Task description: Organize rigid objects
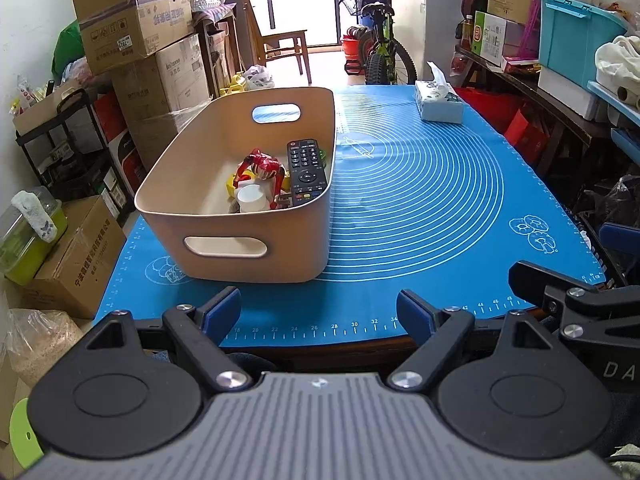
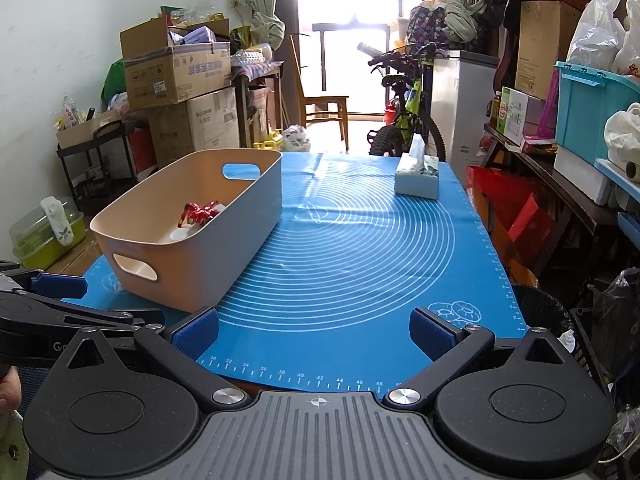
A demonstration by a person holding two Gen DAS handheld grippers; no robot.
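While both claws are hanging apart and empty, the sorting is looking nearly done.

Left view: left claw [image 1: 319,307] is facing the bin [image 1: 240,256] just ahead-left, remote [image 1: 306,171] and toy [image 1: 262,172] lying inside. Right view: right claw [image 2: 314,332] is gaping over bare mat [image 2: 360,248]; only a tissue box [image 2: 416,180] is sitting far ahead.

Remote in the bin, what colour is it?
Black, with a red power button; the remote shows best in the left wrist view.
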